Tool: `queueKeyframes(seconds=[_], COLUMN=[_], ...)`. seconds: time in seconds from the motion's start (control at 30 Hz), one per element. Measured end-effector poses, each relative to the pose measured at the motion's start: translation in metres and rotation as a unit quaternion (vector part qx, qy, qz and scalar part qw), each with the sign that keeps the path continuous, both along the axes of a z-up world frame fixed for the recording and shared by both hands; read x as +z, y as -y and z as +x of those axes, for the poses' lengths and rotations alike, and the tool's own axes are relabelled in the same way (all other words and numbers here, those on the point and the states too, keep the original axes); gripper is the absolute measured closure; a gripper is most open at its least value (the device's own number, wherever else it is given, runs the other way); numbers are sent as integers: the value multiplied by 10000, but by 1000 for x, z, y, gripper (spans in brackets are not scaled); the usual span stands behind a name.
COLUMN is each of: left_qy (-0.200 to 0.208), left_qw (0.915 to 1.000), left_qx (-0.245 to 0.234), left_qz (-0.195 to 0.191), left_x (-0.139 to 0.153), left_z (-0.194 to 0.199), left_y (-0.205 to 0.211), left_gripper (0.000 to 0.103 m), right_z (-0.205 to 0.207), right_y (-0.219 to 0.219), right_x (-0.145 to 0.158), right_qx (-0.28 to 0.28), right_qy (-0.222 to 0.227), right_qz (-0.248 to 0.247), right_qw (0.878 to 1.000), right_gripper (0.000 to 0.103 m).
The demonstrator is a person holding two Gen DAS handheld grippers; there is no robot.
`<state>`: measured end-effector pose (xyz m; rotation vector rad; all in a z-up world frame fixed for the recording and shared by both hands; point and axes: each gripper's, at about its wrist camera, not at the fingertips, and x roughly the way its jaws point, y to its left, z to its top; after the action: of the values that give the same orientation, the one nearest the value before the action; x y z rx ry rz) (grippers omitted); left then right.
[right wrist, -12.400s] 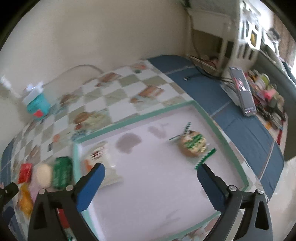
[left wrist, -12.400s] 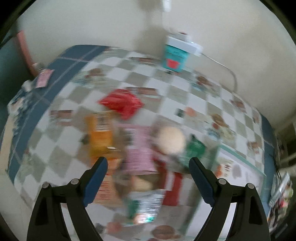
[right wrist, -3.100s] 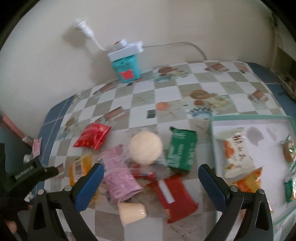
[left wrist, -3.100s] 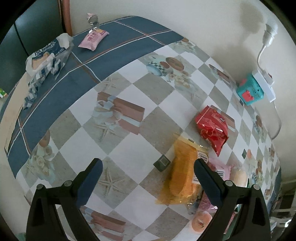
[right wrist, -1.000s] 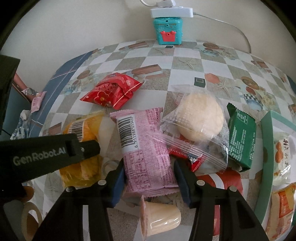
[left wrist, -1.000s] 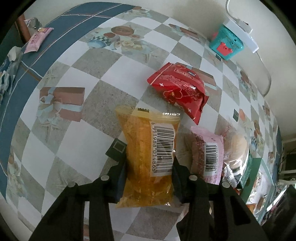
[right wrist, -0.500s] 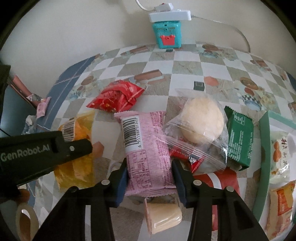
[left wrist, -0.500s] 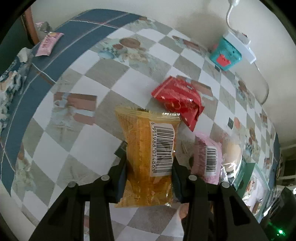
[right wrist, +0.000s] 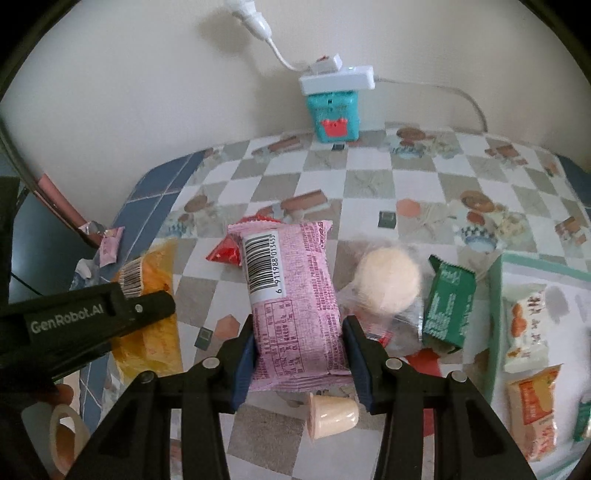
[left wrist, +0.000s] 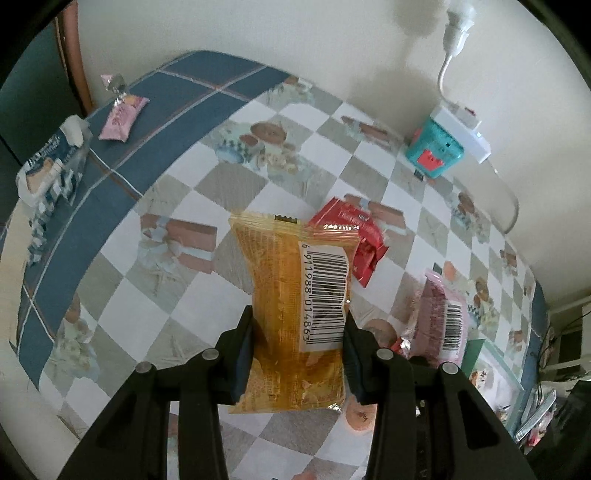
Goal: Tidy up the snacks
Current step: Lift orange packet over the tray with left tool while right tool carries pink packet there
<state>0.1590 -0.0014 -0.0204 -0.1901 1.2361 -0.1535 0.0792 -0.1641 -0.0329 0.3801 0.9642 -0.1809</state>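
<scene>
A plain cream wall [right wrist: 110, 92] fills the top of both views, and a white plug and cord [right wrist: 258, 22] run down it to a white power strip [right wrist: 336, 79] resting on a teal box with a red crab face [right wrist: 334, 114].

Below the wall spreads the table, covered by a checked cloth [left wrist: 207, 184] of white and grey squares printed with bears and gift boxes, edged by a blue border [left wrist: 155, 122] toward the upper left of the left wrist view. At the right edge of the right wrist view lies a white tray with a green rim [right wrist: 495, 314], holding several wrapped snacks.

On the blue border, upper left, lie a blue-and-white bag [left wrist: 48, 166] and a small pink sachet [left wrist: 122, 114].

The left gripper [left wrist: 299, 350] is clamped on an orange snack packet [left wrist: 291, 295], barcode up, held clear of the cloth at centre frame. The right gripper [right wrist: 299, 358] is clamped on a pink snack packet [right wrist: 291, 295], also raised at centre.

On the cloth lie a red packet [left wrist: 362, 236], a round pale cake in clear wrap [right wrist: 388, 284], a green packet [right wrist: 447, 302] just beside the tray, and a small jelly cup [right wrist: 332, 415] on its side at lower centre.
</scene>
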Motion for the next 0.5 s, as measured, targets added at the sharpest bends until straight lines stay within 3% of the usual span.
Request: queueKeyframes(seconds=[0.5], left_qy=[375], left_qw=[9991], left_qx=[-155], left_qz=[98], left_x=[29], left_z=[-14], left_y=[18], left_gripper=[59], right_z=[-41], right_y=[32], right_x=[43], right_qx=[-427], right_qy=[320], right_qz=[-18], right_qw=[9986], right_gripper=[55])
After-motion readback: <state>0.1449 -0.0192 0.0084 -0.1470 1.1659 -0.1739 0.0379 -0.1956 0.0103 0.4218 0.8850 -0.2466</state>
